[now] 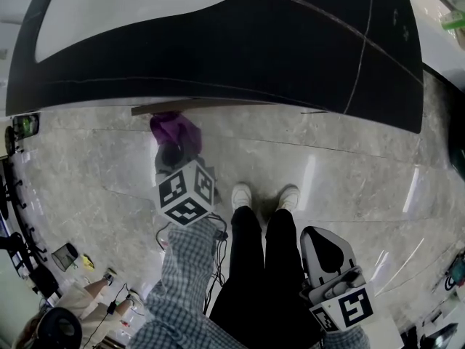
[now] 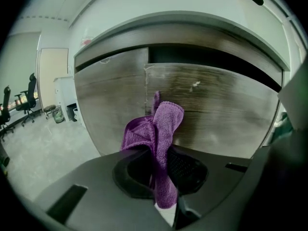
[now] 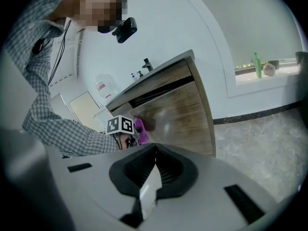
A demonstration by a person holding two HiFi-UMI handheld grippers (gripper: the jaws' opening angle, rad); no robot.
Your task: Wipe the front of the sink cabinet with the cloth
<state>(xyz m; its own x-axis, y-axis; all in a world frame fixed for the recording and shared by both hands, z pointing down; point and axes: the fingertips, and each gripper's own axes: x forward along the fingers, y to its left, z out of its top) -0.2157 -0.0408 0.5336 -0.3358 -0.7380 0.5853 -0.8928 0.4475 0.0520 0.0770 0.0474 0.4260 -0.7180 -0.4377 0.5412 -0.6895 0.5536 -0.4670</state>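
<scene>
Jaws of the left gripper (image 2: 161,165): closed hard on the purple cloth (image 2: 161,124), no more space between them than the thickness of the fabric. Gripped along a folded strip, with a short tail hanging out below the jaws and the larger bunched part standing up above them. Held in front of the wood-grain front of the sink cabinet (image 2: 221,109), just right of the vertical seam (image 2: 146,88) between two panels and under the dark gap below the countertop (image 2: 183,20). Cloth up against the panel or just off it, not possible to tell which. From the head view, a purple bunch beyond the marker cube (image 1: 185,193), right at the cabinet's lower edge, above the pale stone floor (image 1: 341,158).

Jaws of the right gripper (image 3: 154,165): fully together, nothing caught between them, touching nothing. Held low and back at the person's right side, well apart from the cabinet, beside black trousers (image 1: 261,267) and white shoes (image 1: 242,195). Pointed toward the cabinet's front and end panel, with the left gripper and the cloth visible there against the wood. Checked sleeve (image 1: 190,264) behind the left gripper. Faucet (image 3: 147,63) up on the countertop; green bottle (image 3: 256,64) on the window ledge (image 3: 269,76), far to the right.
</scene>
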